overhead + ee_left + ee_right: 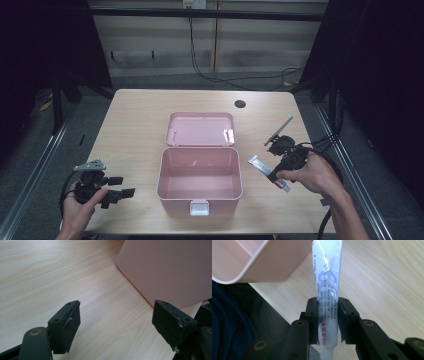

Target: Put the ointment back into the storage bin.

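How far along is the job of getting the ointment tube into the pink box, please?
Done: the pink box stands open and empty. In hand: the right hand-held gripper grips the ointment tube beside it. Left: placing the tube inside, probably. The left hand-held gripper is open.

"999" in grey on white tube point(327, 290); red Chinese chars below

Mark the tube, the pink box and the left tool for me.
tube point(325, 277), right gripper view, on its printed middle.
pink box point(199, 197), high view, on its front wall.
left tool point(116, 322), left gripper view, midway between its open jaws.
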`<state>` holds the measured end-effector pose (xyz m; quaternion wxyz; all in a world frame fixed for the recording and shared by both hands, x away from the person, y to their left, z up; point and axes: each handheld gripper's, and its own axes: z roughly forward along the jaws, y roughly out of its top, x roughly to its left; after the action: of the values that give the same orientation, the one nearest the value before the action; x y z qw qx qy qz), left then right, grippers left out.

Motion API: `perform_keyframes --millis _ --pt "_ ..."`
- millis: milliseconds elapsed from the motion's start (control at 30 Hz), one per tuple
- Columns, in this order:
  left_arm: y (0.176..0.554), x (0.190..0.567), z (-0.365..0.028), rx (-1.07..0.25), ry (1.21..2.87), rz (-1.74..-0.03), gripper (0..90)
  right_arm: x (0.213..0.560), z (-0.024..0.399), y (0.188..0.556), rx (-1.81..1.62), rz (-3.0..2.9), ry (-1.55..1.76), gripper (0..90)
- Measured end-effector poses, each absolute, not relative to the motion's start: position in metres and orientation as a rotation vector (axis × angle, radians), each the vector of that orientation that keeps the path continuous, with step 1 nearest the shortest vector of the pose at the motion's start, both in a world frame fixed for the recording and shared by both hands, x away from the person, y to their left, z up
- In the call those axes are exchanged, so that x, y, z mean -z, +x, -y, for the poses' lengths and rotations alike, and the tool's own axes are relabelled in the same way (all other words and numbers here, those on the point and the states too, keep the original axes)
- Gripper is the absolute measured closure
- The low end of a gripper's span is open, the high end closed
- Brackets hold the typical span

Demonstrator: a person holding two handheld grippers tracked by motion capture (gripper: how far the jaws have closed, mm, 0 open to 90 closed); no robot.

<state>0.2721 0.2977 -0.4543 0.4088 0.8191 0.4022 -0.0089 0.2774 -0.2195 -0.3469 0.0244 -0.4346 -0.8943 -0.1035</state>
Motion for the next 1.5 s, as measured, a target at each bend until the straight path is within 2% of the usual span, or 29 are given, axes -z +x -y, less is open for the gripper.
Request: perform_keyframes --millis 333,1033,1500 --pt "0.272 0.454 -0.298 0.021 2.064 -1.014 22.7 0.328 0.200 0.281 0.338 2.823 -1.222 71.8" --pt "0.272 0.454 -0.298 0.023 2.061 -1.010 22.7 0.313 0.159 0.291 0.339 2.898 -1.017 71.7" --pt "0.272 0.454 -0.298 0.025 2.059 -1.010 22.7 0.310 0.117 0.295 0.354 2.946 -0.825 71.7"
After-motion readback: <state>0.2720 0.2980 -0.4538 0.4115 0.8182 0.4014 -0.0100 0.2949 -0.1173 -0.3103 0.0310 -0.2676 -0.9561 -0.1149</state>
